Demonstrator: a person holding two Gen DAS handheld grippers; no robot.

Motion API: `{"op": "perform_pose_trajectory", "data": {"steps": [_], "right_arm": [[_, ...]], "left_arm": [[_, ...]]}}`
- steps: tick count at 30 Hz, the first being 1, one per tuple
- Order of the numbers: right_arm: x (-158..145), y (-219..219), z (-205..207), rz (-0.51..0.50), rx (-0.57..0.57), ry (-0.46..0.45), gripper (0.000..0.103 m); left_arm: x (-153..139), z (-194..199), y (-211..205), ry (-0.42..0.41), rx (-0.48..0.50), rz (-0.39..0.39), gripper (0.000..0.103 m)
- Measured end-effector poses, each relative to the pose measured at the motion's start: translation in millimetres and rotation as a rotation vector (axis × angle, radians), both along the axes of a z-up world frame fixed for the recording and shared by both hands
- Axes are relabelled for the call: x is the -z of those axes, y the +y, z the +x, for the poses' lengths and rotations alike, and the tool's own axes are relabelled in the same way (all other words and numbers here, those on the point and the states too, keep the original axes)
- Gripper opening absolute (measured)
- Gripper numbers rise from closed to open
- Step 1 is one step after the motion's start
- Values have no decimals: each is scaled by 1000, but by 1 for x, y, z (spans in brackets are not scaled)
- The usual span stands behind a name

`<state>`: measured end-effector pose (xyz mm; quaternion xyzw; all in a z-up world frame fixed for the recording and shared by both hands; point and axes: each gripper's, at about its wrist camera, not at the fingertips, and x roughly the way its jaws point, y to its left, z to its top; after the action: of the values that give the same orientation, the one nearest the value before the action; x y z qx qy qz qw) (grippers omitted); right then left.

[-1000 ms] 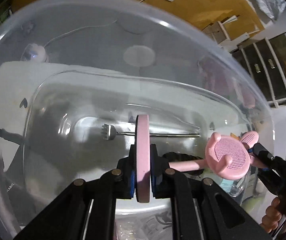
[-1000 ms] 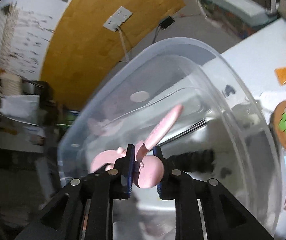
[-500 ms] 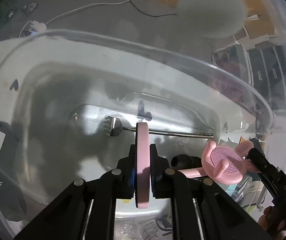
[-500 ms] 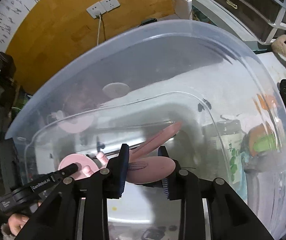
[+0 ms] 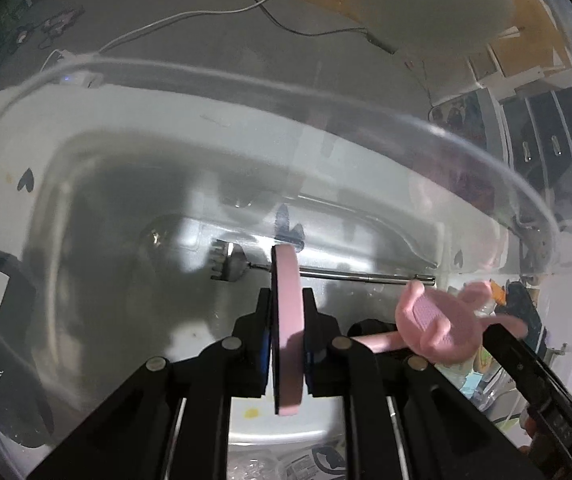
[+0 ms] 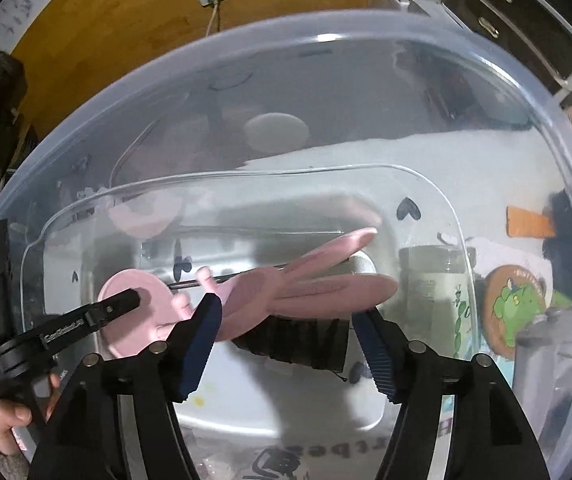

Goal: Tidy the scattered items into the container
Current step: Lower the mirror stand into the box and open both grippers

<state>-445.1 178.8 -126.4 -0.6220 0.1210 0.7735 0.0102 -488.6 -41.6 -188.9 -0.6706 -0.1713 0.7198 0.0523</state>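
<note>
Pink brush [image 6: 282,300] between downward right tool's [image 6: 286,320] opening jaws

— Left gripper [image 5: 286,332], condition?
— Pointing steeply downward, jaws drawn close, pads pressing both faces of a thin pink disc [image 5: 286,320] held on edge between them.
— Right gripper [image 6: 286,320]?
— Also pointing steeply downward. Its jaws are opening; the blue pads stand apart from the pink rabbit-shaped brush [image 6: 286,296] that lies between the fingertips.
— Any hand visible?
— Yes, in the right wrist view: a hand [image 6: 6,426] wraps the left gripper's handle at the lower left edge.
</note>
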Motion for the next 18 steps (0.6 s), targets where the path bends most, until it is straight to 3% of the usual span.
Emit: {"op": "perform_pose_trajectory", "data": {"steps": [5,10,18], "right_arm": [[-11,-7,9,47,-76,-4,72],[-34,-22,31,108,-210,56,79],[-81,1,58,51,-161,199,80]], "left_arm": [[-2,-1,2,24,-11,-28,13],[-4,-1,0,42,-21,-51,15],[-6,-1,1,43,-25,10,21]]}}
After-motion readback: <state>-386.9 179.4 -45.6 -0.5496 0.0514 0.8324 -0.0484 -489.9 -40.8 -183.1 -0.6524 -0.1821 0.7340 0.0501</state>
